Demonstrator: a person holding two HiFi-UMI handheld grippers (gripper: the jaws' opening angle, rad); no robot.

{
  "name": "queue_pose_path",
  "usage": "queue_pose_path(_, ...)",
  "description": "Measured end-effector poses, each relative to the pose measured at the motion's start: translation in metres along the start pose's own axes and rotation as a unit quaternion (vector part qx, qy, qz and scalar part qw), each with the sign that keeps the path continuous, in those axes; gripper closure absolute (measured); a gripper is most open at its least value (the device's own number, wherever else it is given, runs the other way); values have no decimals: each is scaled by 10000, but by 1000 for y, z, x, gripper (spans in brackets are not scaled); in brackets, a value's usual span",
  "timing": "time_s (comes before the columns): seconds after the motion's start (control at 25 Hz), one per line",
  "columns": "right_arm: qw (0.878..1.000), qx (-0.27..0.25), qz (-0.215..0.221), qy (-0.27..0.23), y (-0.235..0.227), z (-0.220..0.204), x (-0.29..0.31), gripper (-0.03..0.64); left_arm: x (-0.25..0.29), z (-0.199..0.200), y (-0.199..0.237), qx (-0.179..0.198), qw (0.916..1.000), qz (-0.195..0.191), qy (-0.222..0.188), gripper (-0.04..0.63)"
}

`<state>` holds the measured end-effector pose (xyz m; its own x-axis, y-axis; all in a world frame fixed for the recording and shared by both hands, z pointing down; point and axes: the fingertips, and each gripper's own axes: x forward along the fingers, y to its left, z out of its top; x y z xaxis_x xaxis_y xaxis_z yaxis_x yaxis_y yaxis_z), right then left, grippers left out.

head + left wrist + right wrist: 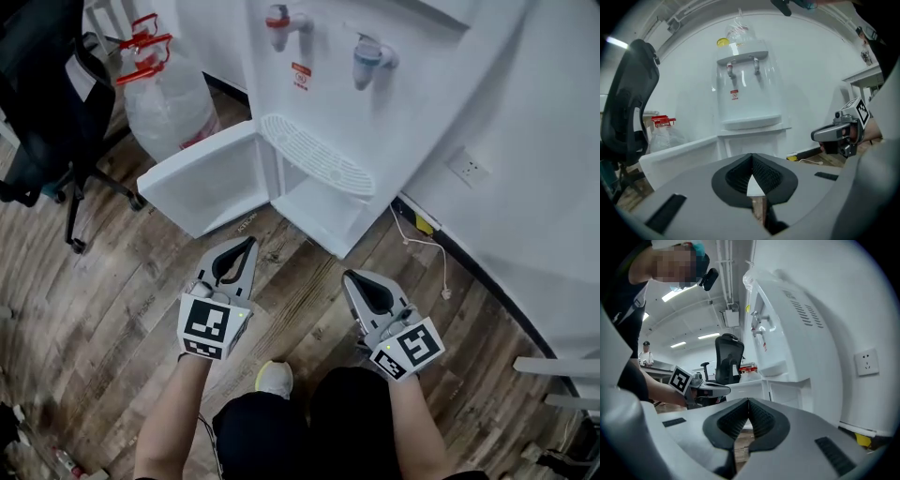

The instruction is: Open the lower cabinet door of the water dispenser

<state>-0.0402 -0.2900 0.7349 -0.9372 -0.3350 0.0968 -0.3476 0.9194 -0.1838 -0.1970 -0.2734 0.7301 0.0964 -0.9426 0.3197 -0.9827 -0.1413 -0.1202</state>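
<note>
The white water dispenser (375,103) stands against the wall, with a red tap (278,19) and a blue tap (368,56) above its drip tray (314,155). Its lower cabinet door (202,183) is swung wide open to the left, baring the empty white compartment (323,206). My left gripper (250,241) is shut and empty, a short way in front of the door's edge. My right gripper (348,275) is shut and empty too, in front of the compartment's near corner. In the left gripper view the dispenser (743,93) and open door (679,152) lie ahead of the shut jaws, with the right gripper (834,133) at the right.
A black office chair (42,103) stands at the left. Beside it is a large clear water bottle (169,98) with a red handle. A wall socket (467,169) and a loose white cable (427,244) are right of the dispenser. My shoe (274,378) rests on the wooden floor.
</note>
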Motion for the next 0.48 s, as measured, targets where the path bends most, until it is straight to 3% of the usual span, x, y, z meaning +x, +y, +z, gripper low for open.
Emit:
queue_pose_path(0.2,9990,195,-361,183,-9,18,-22,594,-3,36,-24,-65,9988,-477,13,581)
queue_pose_path(0.48,9924,507,-950,593,8,95,-84,594,-48,138,-64,-232,9955,-910,-103,581)
